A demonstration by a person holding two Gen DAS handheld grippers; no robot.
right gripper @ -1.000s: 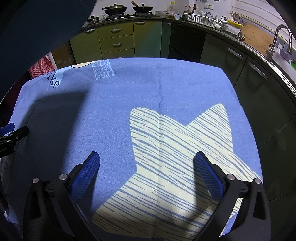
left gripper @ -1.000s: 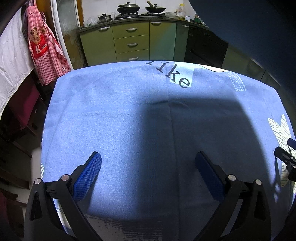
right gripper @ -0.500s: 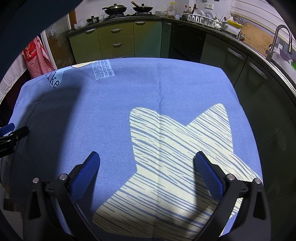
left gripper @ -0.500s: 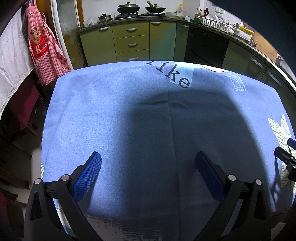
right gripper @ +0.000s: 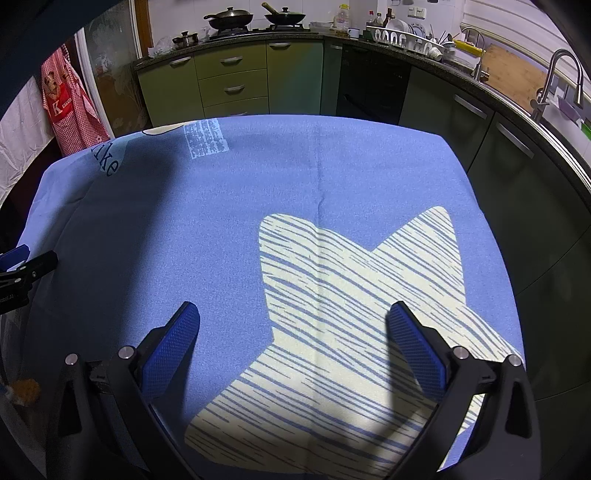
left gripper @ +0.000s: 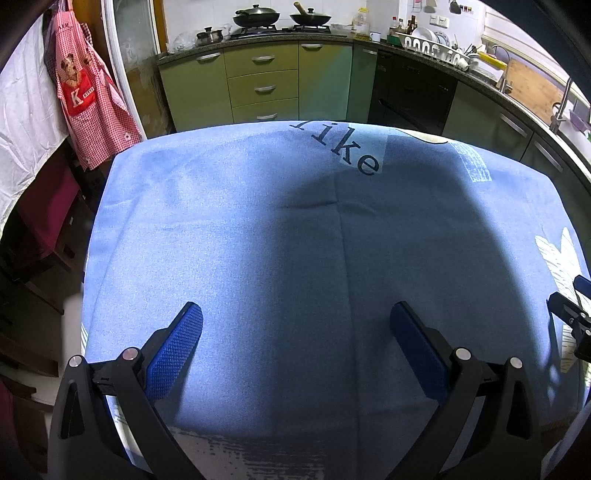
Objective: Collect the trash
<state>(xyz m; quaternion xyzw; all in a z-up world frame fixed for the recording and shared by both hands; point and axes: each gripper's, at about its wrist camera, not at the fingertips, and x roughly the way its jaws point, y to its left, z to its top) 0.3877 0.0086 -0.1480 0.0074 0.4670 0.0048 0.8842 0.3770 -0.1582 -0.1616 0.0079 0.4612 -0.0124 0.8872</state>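
The left gripper (left gripper: 295, 321) and right gripper (right gripper: 293, 319) hover side by side over a blue tablecloth (left gripper: 229, 229), both with jaws spread wide and holding nothing. No trash can be made out on the cloth in either view. A cream striped print (right gripper: 354, 295) lies beneath the right gripper. Beyond the table stand green kitchen cabinets (left gripper: 262, 85), two woks (left gripper: 280, 16) on the stove, and a red checked apron (left gripper: 92, 107) hanging at left.

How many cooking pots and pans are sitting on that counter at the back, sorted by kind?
Woks: 2, one lidded wok and one wok with a wooden handle
Small steel pots: 2
Total: 4
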